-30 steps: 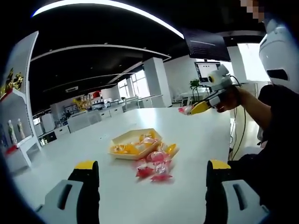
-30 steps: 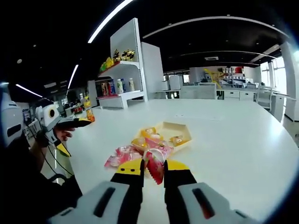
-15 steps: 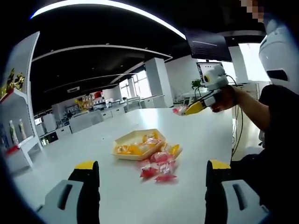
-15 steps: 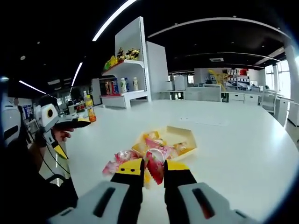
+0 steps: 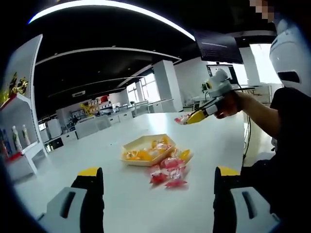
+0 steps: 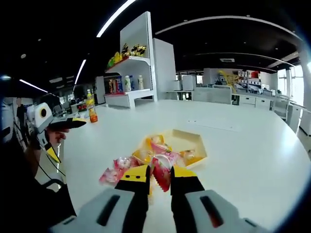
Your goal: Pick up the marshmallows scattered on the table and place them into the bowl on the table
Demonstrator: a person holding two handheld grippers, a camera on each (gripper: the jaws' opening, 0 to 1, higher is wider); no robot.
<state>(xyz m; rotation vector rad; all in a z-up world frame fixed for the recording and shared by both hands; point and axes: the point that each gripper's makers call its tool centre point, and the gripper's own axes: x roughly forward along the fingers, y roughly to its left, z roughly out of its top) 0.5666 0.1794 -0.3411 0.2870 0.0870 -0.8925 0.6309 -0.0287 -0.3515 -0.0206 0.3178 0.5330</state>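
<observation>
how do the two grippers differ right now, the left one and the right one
The right gripper has its jaws shut on a pink-wrapped marshmallow; the left gripper has its jaws spread wide with nothing between them. The right gripper is held up in the air beyond the bowl, while the left gripper sits back from the bowl, with the scattered marshmallows ahead of it. Both have yellow-tipped jaws and are hand-held.

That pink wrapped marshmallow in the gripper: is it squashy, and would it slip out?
Probably soft and light: the pink wrapped marshmallow sits pinched between the right gripper jaws with its wrapper puffing out above. The shiny wrapper looks crinkly, so it might slide a little. It seems unlikely to roll; the ones on the table lie flat.
</observation>
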